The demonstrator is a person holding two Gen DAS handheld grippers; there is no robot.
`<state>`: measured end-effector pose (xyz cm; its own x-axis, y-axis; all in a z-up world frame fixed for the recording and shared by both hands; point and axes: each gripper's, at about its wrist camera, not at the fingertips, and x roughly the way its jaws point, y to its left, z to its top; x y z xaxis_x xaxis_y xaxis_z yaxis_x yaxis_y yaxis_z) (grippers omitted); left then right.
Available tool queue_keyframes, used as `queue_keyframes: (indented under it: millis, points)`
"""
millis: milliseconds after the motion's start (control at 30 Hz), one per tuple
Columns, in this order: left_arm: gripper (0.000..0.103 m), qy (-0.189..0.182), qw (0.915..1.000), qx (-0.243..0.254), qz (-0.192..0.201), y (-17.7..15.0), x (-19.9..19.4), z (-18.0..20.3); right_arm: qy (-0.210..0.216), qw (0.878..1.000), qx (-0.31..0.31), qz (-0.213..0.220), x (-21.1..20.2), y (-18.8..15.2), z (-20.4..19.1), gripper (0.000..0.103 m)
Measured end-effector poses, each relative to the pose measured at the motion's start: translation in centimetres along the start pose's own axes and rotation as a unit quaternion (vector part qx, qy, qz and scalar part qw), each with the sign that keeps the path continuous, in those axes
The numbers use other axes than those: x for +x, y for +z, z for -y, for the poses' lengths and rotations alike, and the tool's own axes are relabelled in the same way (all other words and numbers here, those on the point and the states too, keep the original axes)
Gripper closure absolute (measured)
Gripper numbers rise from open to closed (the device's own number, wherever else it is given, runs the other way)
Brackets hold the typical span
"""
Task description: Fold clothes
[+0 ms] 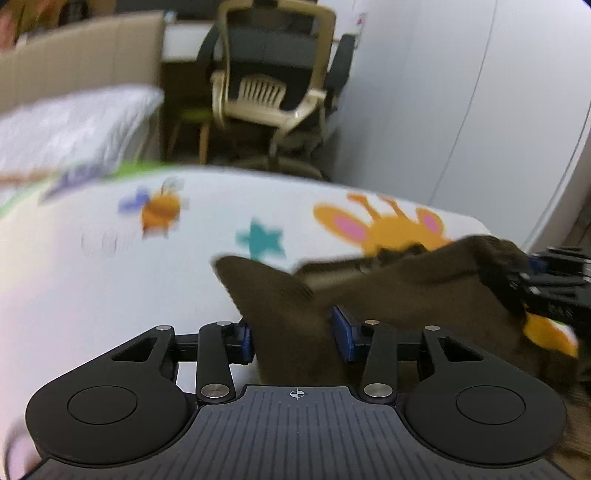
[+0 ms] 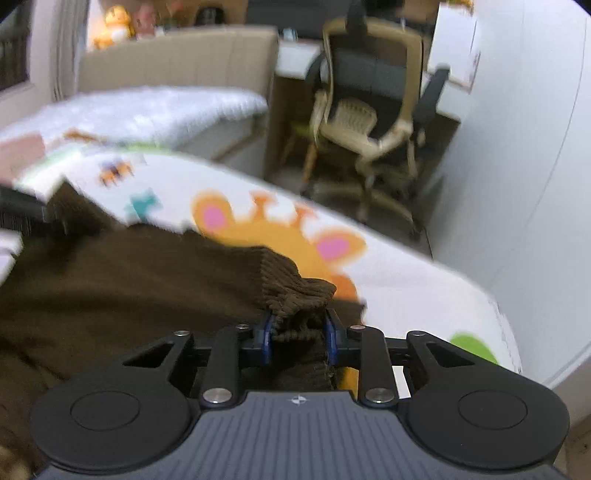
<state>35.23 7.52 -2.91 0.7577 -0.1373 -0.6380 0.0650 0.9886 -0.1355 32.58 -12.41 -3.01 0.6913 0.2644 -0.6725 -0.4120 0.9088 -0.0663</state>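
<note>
A dark brown knitted garment (image 2: 129, 273) is held up over a white mat printed with cartoon animals (image 1: 110, 266). My left gripper (image 1: 291, 338) is shut on a pointed fold of the brown garment (image 1: 280, 306), which sticks up between the blue pads. My right gripper (image 2: 299, 334) is shut on the garment's ribbed edge (image 2: 295, 291). In the left wrist view the right gripper (image 1: 532, 284) shows at the far right, with the cloth stretched between the two. The left gripper's body (image 2: 22, 214) is at the left edge of the right wrist view.
A beige and grey office chair (image 1: 273, 85) stands beyond the mat's far edge. A white padded cushion (image 1: 70, 129) lies at the far left against a cardboard panel (image 1: 81, 55). A pale wall (image 1: 461, 103) runs along the right side. A plush toy (image 2: 114, 26) sits at the back.
</note>
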Motion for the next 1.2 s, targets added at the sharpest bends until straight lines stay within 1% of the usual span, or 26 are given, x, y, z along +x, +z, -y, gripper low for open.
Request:
queue_keyframes:
  millis: [33,100,133,167,200,233,267,300,333,400,433,500,633,667,700,733,767,800,833,867,900,967,1000,1067,1133,1200]
  points:
    - [0.057,0.003,1.0000,-0.005,-0.003,0.2,0.3,-0.3,-0.005,1.000,-0.003,0.000,0.1,0.1,0.2,0.072]
    - [0.051,0.004,0.9997,-0.020,-0.009,0.3,0.2,-1.2,-0.011,1.000,-0.004,0.001,0.1,0.3,0.6,0.060]
    - [0.049,0.002,0.9995,-0.028,-0.011,0.2,-0.3,-1.7,-0.003,1.000,0.011,0.007,-0.5,0.5,1.2,0.059]
    - [0.044,-0.004,0.9992,-0.038,-0.014,0.1,-1.2,-2.3,0.007,0.999,0.028,0.014,-1.1,0.8,1.9,0.058]
    - [0.036,-0.012,0.9984,-0.053,-0.018,0.1,-2.0,-3.0,0.016,0.999,0.047,0.020,-1.7,1.2,2.6,0.057]
    - [0.031,-0.026,0.9963,-0.078,-0.026,0.1,-2.8,-3.9,0.025,0.997,0.066,0.026,-2.1,1.7,3.3,0.057]
    - [0.026,-0.043,0.9929,-0.105,-0.036,0.2,-3.3,-4.7,0.031,0.995,0.084,0.032,-2.4,2.4,3.9,0.057]
    - [0.023,-0.064,0.9880,-0.132,-0.048,0.2,-3.4,-5.4,0.036,0.994,0.098,0.041,-2.6,3.1,4.3,0.057]
    - [0.022,-0.085,0.9818,-0.159,-0.060,0.3,-3.5,-6.1,0.038,0.993,0.099,0.049,-2.7,3.8,4.3,0.057]
    - [0.019,-0.094,0.9784,-0.172,-0.067,0.4,-2.8,-6.0,0.039,0.994,0.079,0.062,-2.4,5.3,3.4,0.057]
    - [0.019,-0.098,0.9769,-0.177,-0.070,0.5,-2.5,-6.0,0.043,0.995,0.064,0.057,-1.6,6.0,2.5,0.057]
    - [0.020,-0.087,0.9804,-0.162,-0.070,0.6,-1.1,-5.0,0.043,0.998,0.035,0.039,0.7,7.0,0.6,0.057]
    - [0.029,-0.082,0.9858,-0.136,-0.054,0.2,0.2,-3.8,0.019,0.999,-0.032,-0.013,5.9,6.6,-2.7,0.057]
    - [0.029,-0.081,0.9870,-0.130,-0.050,0.1,0.5,-3.5,0.019,0.999,-0.034,-0.026,7.0,6.3,-3.0,0.057]
    - [0.035,-0.079,0.9881,-0.124,-0.046,-0.1,0.8,-3.2,0.024,0.999,-0.027,-0.024,7.4,6.2,-3.0,0.060]
    - [0.037,-0.078,0.9892,-0.117,-0.042,-0.2,1.1,-2.8,0.030,0.999,-0.021,-0.023,7.7,6.1,-3.0,0.064]
    - [0.040,-0.080,0.9899,-0.111,-0.038,-0.2,1.1,-2.7,0.041,0.999,-0.017,-0.023,7.7,6.3,-2.9,0.081]
    - [0.045,-0.082,0.9905,-0.106,-0.035,-0.3,1.2,-2.6,0.045,0.999,-0.016,-0.024,7.6,6.3,-3.0,0.090]
    - [0.049,-0.083,0.9910,-0.100,-0.031,-0.3,1.2,-2.6,0.038,0.999,-0.020,-0.020,7.2,6.3,-3.2,0.093]
    - [0.062,-0.085,0.9915,-0.094,-0.027,-0.3,1.2,-2.5,0.032,0.999,-0.028,-0.012,6.6,6.3,-3.5,0.096]
    - [0.077,-0.091,0.9913,-0.092,-0.021,-0.1,0.6,-2.5,0.028,0.999,-0.033,-0.002,5.7,6.3,-3.7,0.097]
    - [0.084,-0.104,0.9905,-0.089,-0.008,0.3,-0.8,-2.4,0.040,0.998,-0.026,0.032,2.1,6.4,-3.2,0.098]
    - [0.087,-0.111,0.9900,-0.088,-0.002,0.5,-1.5,-2.4,0.046,0.997,-0.020,0.050,-0.3,6.2,-2.9,0.098]
    - [0.089,-0.128,0.9892,-0.067,0.026,0.7,-4.9,-2.0,0.057,0.995,-0.013,0.086,-5.2,5.7,-2.4,0.098]
    - [0.089,-0.148,0.9866,-0.046,0.050,0.4,-8.6,-1.3,0.059,0.991,-0.022,0.117,-10.1,4.4,-2.3,0.098]
    - [0.089,-0.168,0.9831,-0.024,0.068,-0.3,-12.0,-0.4,0.056,0.989,-0.038,0.133,-14.2,2.4,-2.8,0.098]
